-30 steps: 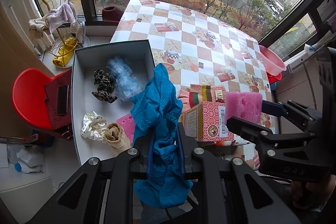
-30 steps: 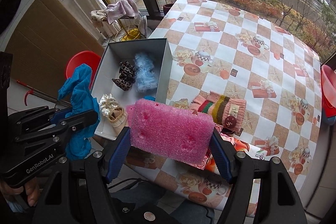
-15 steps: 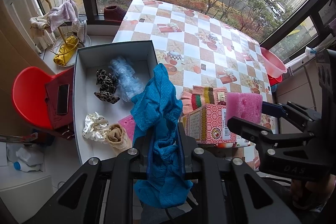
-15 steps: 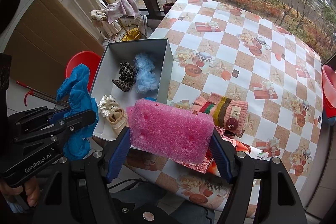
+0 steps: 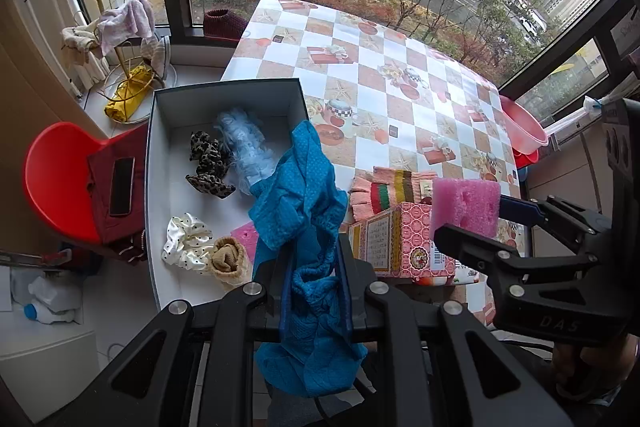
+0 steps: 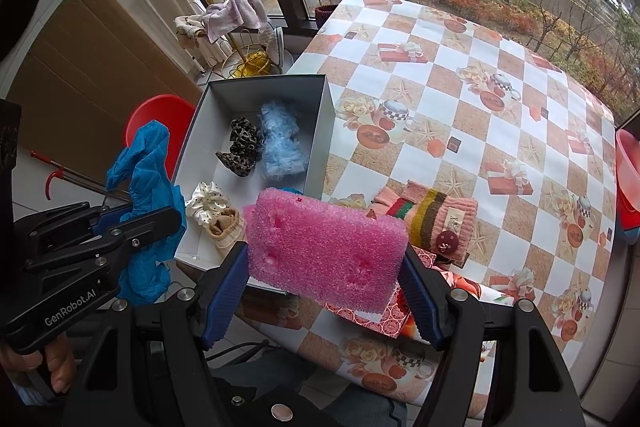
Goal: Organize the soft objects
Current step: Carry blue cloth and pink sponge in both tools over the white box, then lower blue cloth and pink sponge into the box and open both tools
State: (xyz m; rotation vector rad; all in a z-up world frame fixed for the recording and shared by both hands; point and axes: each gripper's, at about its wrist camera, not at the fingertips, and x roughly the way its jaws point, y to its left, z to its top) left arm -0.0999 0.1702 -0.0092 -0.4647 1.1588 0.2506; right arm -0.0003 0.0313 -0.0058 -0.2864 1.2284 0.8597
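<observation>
My left gripper (image 5: 316,291) is shut on a blue cloth (image 5: 308,211), held above the near edge of the grey storage box (image 5: 160,99). The box holds a leopard scrunchie (image 5: 208,163), a light blue fluffy piece (image 5: 248,151), a white dotted scrunchie (image 5: 184,243), a beige sock (image 5: 228,259) and a pink sponge (image 5: 246,235). My right gripper (image 6: 324,267) is shut on a pink sponge (image 6: 324,247), held above a pink patterned carton (image 5: 400,243). A striped pink knit piece (image 6: 436,215) lies on the table.
The checkered table (image 6: 440,87) stretches to the window. A red chair (image 5: 56,179) with a phone (image 5: 122,179) stands left of the box. A pink basin (image 5: 524,131) sits at the table's right edge. A wire rack with cloths (image 5: 120,43) stands at the back left.
Both grippers have shifted slightly closer over the box and table, still holding the blue cloth and the pink sponge.
</observation>
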